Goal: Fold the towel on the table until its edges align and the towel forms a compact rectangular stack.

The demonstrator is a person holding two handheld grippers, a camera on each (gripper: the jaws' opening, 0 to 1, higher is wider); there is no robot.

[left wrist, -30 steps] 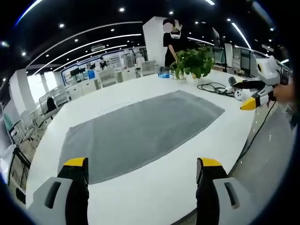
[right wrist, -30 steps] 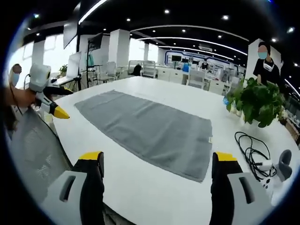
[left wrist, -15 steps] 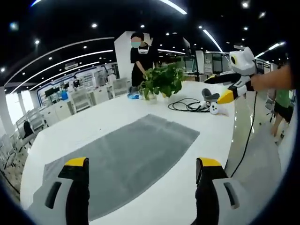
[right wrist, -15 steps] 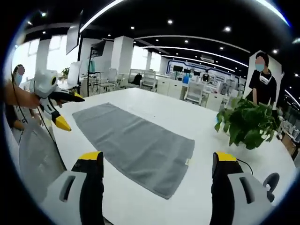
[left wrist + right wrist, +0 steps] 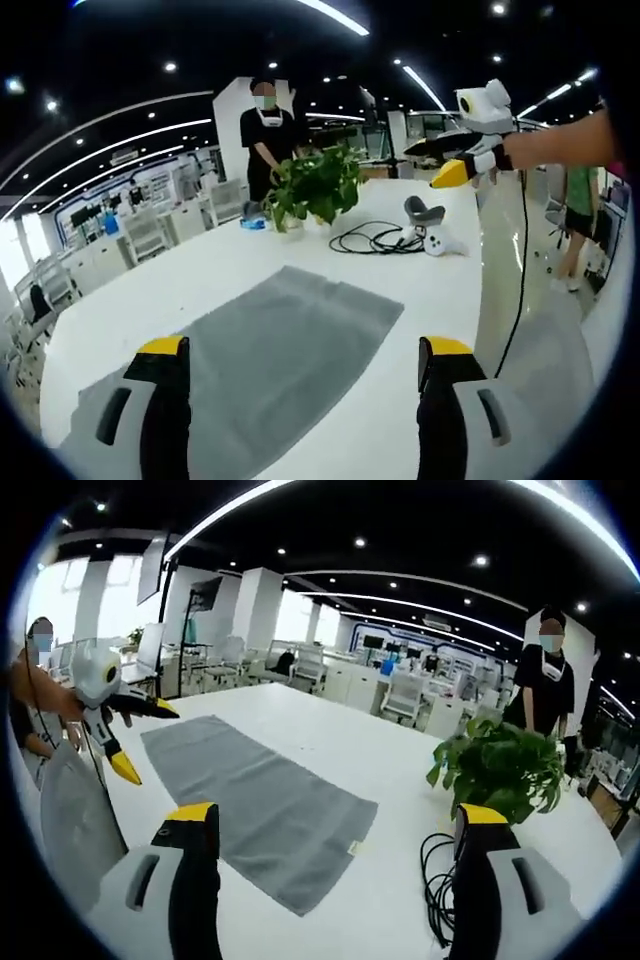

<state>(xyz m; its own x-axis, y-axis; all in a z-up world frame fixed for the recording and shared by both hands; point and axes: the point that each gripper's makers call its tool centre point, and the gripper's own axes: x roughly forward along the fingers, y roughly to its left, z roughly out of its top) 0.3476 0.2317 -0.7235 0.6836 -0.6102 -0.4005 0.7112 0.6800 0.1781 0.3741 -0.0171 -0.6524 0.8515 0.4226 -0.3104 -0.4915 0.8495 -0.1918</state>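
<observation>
An open-plan office under a dark ceiling point(image 5: 400, 520) lined with curved light strips point(image 5: 420, 580) and spotlights. Rows of white desks and chairs point(image 5: 310, 665) recede beyond the white table point(image 5: 330, 735); bright windows point(image 5: 60, 610) (far side, beyond the pillars point(image 5: 262, 605)) wash the room in daylight.

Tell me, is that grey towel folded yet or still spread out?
Spread out: the towel lies flat in one layer on the white table, with no fold.

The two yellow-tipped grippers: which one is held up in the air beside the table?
The right gripper, jaws apart, raised past the grey towel's far end; the left is lower.
</observation>
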